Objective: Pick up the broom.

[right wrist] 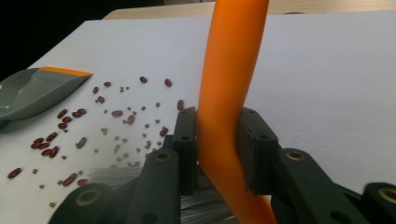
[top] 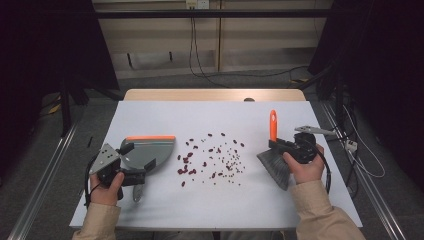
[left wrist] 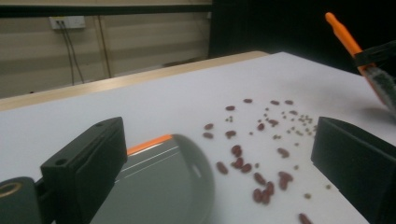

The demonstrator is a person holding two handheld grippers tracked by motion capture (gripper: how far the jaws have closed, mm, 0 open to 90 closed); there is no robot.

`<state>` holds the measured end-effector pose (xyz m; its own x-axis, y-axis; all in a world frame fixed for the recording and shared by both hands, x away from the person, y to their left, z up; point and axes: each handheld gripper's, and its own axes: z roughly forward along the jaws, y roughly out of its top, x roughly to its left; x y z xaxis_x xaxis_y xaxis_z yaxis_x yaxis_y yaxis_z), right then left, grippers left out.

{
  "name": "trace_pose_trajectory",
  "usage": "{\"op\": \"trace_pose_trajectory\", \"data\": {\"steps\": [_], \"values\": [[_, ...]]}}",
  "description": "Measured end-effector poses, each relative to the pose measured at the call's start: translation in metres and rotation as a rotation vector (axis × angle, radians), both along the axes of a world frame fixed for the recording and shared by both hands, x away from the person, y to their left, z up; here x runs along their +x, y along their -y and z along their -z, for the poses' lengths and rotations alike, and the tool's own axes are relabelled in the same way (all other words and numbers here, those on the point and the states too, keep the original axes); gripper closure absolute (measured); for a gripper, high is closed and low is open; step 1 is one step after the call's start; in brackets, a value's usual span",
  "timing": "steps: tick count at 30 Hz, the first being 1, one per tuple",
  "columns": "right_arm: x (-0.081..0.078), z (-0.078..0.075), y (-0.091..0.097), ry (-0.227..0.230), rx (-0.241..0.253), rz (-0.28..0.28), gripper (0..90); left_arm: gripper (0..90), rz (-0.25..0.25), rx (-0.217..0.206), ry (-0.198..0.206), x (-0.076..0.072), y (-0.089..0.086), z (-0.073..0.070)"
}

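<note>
The right gripper (right wrist: 217, 149) is clamped on the orange handle of the brush (top: 274, 150), bristles angled down just right of the scattered beans (top: 210, 159). The left gripper (top: 112, 170) sits at the handle end of the grey dustpan (top: 147, 150); its jaws stand wide apart in the left gripper view, the pan below them, so whether they grip it cannot be told. The risk is a hard sweep: beans are round and would likely roll past the orange lip (top: 150, 138) or off the table (top: 165, 210) (the near edge is close). If the pan is not held firmly, bristle pressure could push it back.
</note>
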<state>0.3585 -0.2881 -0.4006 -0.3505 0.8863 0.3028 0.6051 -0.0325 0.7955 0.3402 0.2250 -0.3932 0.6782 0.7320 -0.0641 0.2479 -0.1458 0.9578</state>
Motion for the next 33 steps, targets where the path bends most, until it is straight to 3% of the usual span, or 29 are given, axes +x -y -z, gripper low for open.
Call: {"op": "trace_pose_trajectory", "data": {"steps": [9, 16, 20, 33], "values": [[-0.006, -0.009, 0.001, 0.06, 0.056, 0.004, 71.6, 3.4, 0.078, 0.006, 0.001, -0.001, 0.043, -0.022], [-0.009, -0.014, 0.0, 0.088, 0.083, 0.003, 71.6, 3.9, 0.128, 0.002, -0.026, 0.004, 0.071, -0.027], [-0.01, -0.019, -0.004, 0.106, 0.13, -0.007, 71.7, 4.1, 0.154, -0.007, -0.03, 0.006, 0.087, -0.029], [-0.015, -0.032, -0.042, 0.181, 0.106, -0.06, 71.6, 4.9, 0.294, -0.028, -0.084, 0.011, 0.13, -0.029]]}}
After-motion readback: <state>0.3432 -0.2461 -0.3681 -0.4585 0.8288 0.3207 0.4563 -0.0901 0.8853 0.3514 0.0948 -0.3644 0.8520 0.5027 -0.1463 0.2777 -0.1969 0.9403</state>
